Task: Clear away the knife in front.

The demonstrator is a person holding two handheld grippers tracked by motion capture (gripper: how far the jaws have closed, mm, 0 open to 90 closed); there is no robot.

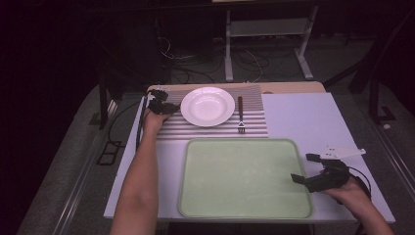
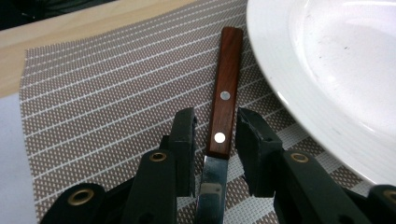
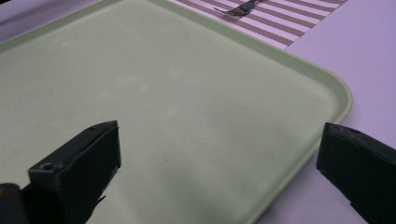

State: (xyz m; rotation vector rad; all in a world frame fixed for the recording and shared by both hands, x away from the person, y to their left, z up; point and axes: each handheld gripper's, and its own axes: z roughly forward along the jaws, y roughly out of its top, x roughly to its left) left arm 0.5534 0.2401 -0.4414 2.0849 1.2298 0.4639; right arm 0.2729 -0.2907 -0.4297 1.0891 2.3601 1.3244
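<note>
Left gripper [image 2: 215, 154] fingers narrow, straddling knife [image 2: 225, 93] handle on striped placemat [image 2: 93, 102], just beside white plate [image 2: 336, 70]; not pinched yet. Close squarely on the wood near the blade, lift level. Right gripper [image 3: 219, 163] fingers wide over green tray [image 3: 187, 93] edge, nothing held.

- Far across the floor beyond your table stands a white metal frame [image 1: 266, 41] with two upright legs.
- Loose dark cables [image 1: 195, 61] lie tangled on the grey floor left of that frame.
- Near the table's left edge you see a black bracket [image 1: 108, 152] on the floor.
</note>
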